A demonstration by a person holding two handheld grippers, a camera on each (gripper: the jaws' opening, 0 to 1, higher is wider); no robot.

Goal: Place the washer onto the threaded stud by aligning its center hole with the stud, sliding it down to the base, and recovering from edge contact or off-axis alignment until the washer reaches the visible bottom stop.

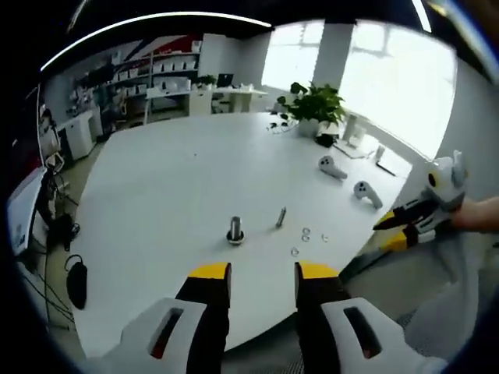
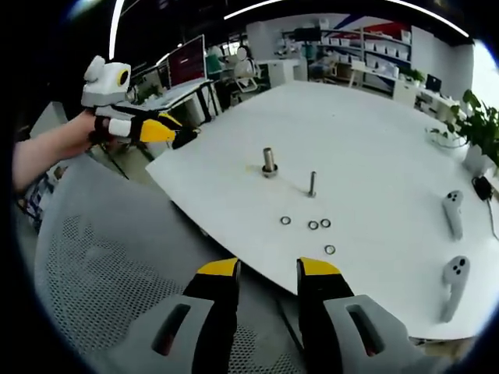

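Lying flat on the white counter (image 2: 374,132), four small washers (image 2: 313,225) are seen as little metal rings. They are placed just in front of the thin threaded stud (image 2: 312,184), on the side nearer the counter edge. One washer (image 2: 285,220) is off to one side of the others, two are close together, and one (image 2: 330,250) is nearest the edge. A thicker metal post (image 2: 269,162) with a wide base is stood beside the stud. Two white controllers (image 2: 452,212) are laid well apart from the stud, and a potted plant (image 1: 314,105) is kept far behind it.

The right tool (image 2: 267,274) is held off the counter, over a grey mesh chair (image 2: 101,257), with its jaws spread and nothing between them. The left tool (image 1: 263,276) is also held back from the counter edge, jaws spread and empty. Nothing has been picked up yet, so the job is judged to be at its very start.

A washer is likely light, hard and smooth, and so thin that it may be hard to lift off the counter. It would best be pinched by its outer rim, with the hole left free for the stud. A slip or a tilt could be expected if it is squeezed off-centre.
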